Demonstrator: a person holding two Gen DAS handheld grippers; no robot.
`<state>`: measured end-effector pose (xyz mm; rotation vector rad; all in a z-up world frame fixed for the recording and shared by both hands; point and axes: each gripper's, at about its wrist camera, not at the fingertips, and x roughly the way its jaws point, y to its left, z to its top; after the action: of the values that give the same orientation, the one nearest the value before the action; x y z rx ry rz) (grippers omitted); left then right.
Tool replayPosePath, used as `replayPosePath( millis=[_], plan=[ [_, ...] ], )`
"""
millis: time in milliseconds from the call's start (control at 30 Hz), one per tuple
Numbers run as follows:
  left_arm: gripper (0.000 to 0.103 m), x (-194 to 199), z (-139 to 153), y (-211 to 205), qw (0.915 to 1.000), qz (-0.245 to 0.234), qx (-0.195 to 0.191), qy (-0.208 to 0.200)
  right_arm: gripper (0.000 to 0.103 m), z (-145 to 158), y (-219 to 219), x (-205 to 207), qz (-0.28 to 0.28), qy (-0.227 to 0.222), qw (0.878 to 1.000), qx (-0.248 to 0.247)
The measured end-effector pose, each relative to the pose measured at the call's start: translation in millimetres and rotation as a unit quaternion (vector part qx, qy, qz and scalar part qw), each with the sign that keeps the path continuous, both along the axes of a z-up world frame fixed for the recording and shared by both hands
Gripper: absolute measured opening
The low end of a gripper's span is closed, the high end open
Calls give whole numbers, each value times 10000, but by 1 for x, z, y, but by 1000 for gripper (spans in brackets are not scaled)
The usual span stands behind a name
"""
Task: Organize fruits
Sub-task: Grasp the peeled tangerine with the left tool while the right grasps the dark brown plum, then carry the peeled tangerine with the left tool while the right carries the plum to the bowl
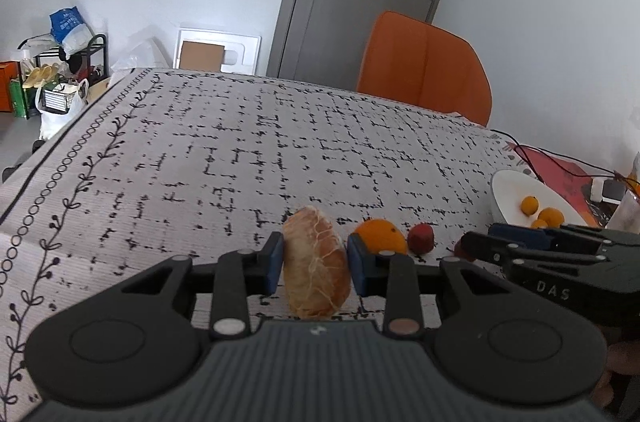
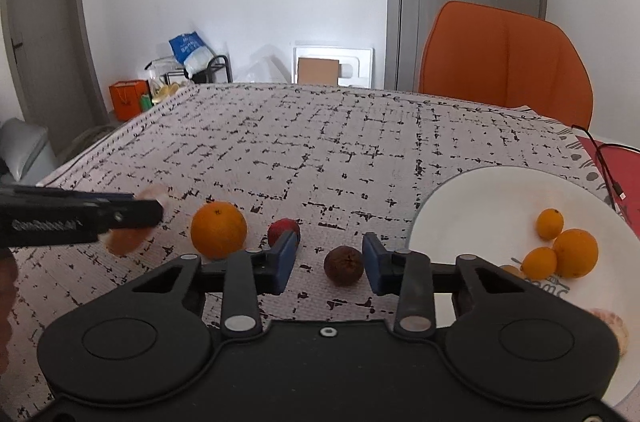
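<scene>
My left gripper (image 1: 315, 260) is shut on a peeled orange piece (image 1: 316, 262), held just above the patterned tablecloth. An orange (image 1: 380, 236) and a red lychee (image 1: 420, 238) lie just right of it. My right gripper (image 2: 329, 258) is open, its jaws on either side of a dark brown fruit (image 2: 343, 265) on the cloth without touching it. In the right wrist view the orange (image 2: 218, 229) and lychee (image 2: 282, 228) lie to the left. A white plate (image 2: 472, 218) at the right holds three small oranges (image 2: 576, 252). The left gripper (image 2: 80, 218) shows at the far left.
An orange chair (image 2: 504, 62) stands behind the table's far edge. A red mat with black cables (image 2: 612, 162) lies beyond the plate. A peeled piece (image 2: 612, 326) sits at the plate's near rim. A cluttered rack (image 1: 68, 62) stands left of the table.
</scene>
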<state>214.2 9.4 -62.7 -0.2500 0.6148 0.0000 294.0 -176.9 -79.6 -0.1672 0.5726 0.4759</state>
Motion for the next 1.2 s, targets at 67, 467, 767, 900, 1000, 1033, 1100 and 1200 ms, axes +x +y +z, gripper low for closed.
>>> replayPosePath(
  millis=[67,467,767,900,1000,1033,1100,1200],
  plan=[
    [33,-2,2,3,10000,39,-1,-26,37,-1,3,0,7,-28,10000,-85],
    [33,-11,5,15,9998,151,-52,-102,32,-8,20,4,-91,-163,9969,-758],
    [33,-15,6,19,9998,177,-53,-116,23,-16,23,0,-51,-233,9944,-1032],
    [33,-14,8,16,9998,147,-44,-134,23,-9,20,-5,-33,-307,9955,-901],
    [33,-13,11,11,9998,82,-25,-175,23,-1,12,-8,-96,-353,9971,-673],
    [33,-12,12,9,9998,54,-21,-191,23,3,9,-10,-95,-390,9975,-576],
    [33,-11,13,4,9998,-6,-19,-218,23,7,3,-12,-143,-426,9978,-487],
    [33,-7,15,-6,9996,-122,-15,-263,23,12,-6,-13,-228,-514,9976,-405]
  ],
)
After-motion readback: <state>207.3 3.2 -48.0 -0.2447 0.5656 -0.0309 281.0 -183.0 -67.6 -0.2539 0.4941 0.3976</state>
